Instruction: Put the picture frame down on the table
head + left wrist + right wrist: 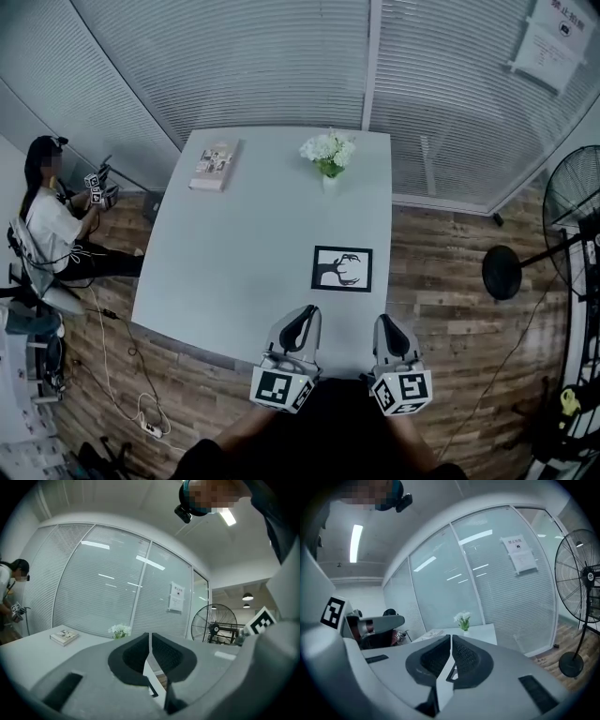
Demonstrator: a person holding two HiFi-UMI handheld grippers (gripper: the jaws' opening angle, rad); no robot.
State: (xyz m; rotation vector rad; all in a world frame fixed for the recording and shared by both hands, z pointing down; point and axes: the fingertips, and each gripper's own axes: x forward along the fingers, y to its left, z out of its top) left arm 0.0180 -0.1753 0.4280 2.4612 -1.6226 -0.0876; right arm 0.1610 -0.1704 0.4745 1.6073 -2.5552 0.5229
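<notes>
One picture frame [342, 269] lies flat on the desk [244, 253] with one book [215, 165] and one bunch of white flowers [328, 150], near two claws, the left claw [304, 316] and the right claw [387, 324], both squeezed closed on nothing.

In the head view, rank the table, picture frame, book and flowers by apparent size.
1. Table, clearly largest.
2. Picture frame, though it lies nearer the camera.
3. Book and flowers look alike, so I leave them unranked.

An office meeting room: glass partitions [244, 66] with shut blinds [450, 94], a notice [553, 37] taped to one, a white table [244, 253], wood-look floor [450, 281], a standing fan [574, 199], a seated person [49, 223] nearby
</notes>
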